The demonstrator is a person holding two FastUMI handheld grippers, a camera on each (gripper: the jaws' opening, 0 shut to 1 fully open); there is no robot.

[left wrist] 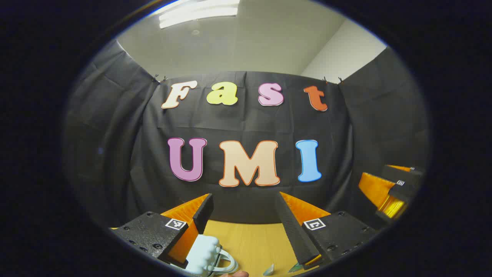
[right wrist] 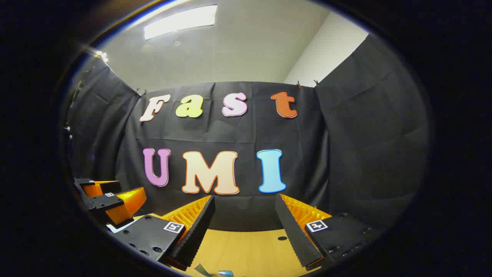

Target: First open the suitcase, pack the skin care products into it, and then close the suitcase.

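Lowest and closest in the left gripper view, a pale, knobbly object [left wrist: 205, 252] with a whitish loop beside it lies on the wooden counter [left wrist: 250, 242], just under the inner face of the left tool's [left wrist: 246, 207] finger at 7 o'clock. What it is cannot be told; it may be one of the skin care products or part of the suitcase, but too little of it is seen. Two small glinting scraps [left wrist: 269, 270] sit at 6 o'clock near the bottom edge. In the right gripper view a bluish sliver [right wrist: 225, 273] peeks in at 6 o'clock on the counter [right wrist: 246, 250]; it too is unclear.

Both tools are spread wide with nothing between their fingers. The left tool points level at the cloth wall, not down at the counter, and the right tool [right wrist: 244, 209] does likewise. That pose reads as a rest or ready stance, judged from the empty fingers and the forward aim: neither is lined up on anything to grasp.

Each tool appears in the other's picture: the right one at 3 o'clock in the left gripper view, the left one at 8 o'clock in the right gripper view. So they are held side by side, near each other, at about the same height and facing the same way.
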